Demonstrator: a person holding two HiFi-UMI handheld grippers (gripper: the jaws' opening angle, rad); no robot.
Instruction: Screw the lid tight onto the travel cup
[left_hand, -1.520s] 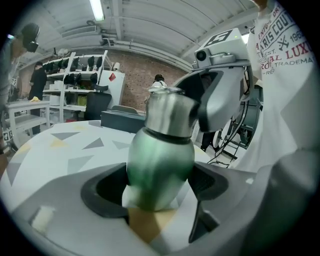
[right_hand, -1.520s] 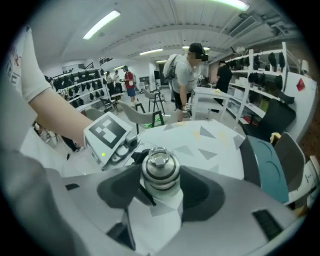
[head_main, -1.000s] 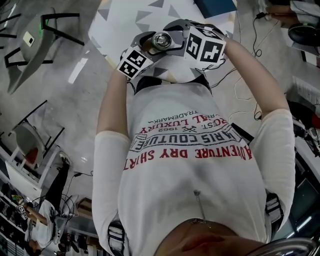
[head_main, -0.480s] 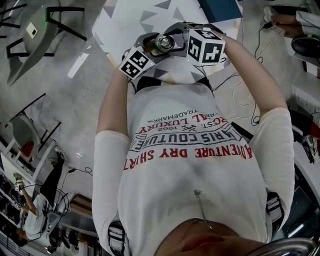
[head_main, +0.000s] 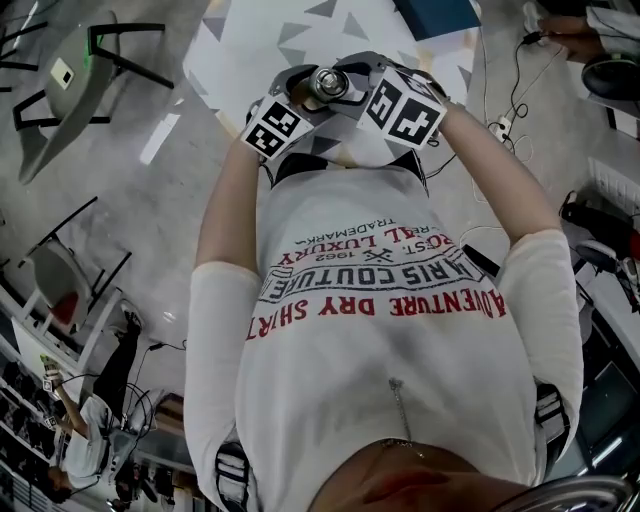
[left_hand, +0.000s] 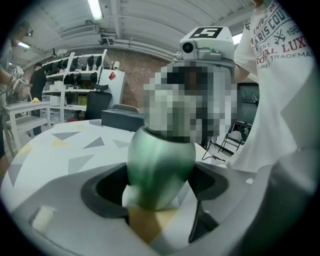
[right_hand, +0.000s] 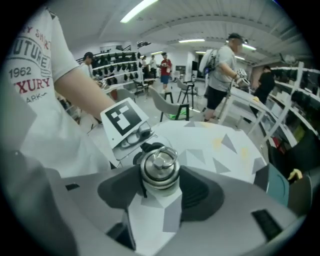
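- White tabletop (head_main: 250, 40) with scattered grey and yellow triangles lies below the work, in a workshop with a pale concrete floor.
- Nearest the head camera is the person's white T-shirt (head_main: 380, 330) with red and black print. Both bare forearms reach from it out over the table.
- The left gripper (left_hand: 160, 182) is clamped on the travel cup (left_hand: 160, 167). Its dark pads press on either side of the rounded green body, near the base. The gripper points only mildly downward.
- The cup is held up off the tabletop, roughly upright between the two grippers. Its upper part is under a mosaic patch in the left gripper view.
- The right gripper (right_hand: 159, 182) comes down on the cup more steeply from above. Its jaws have just been closing, and the lid (right_hand: 159, 167) sits between them with the pads against its sides.
- That lid is shiny metal with a ribbed collar and a small ring handle lying on top. It sits on the cup's mouth. No view shows how far it is screwed in.
- In the head view the two marker cubes sit on either side of the lid, the left one (head_main: 275, 128) lower than the right (head_main: 405, 108).
- Farther along the table is a dark blue-green box (head_main: 432, 15).
- Beyond the table stand a grey chair (head_main: 60, 90), shelves (right_hand: 115, 62) loaded with dark items, and several people (right_hand: 220, 75) standing at the back.
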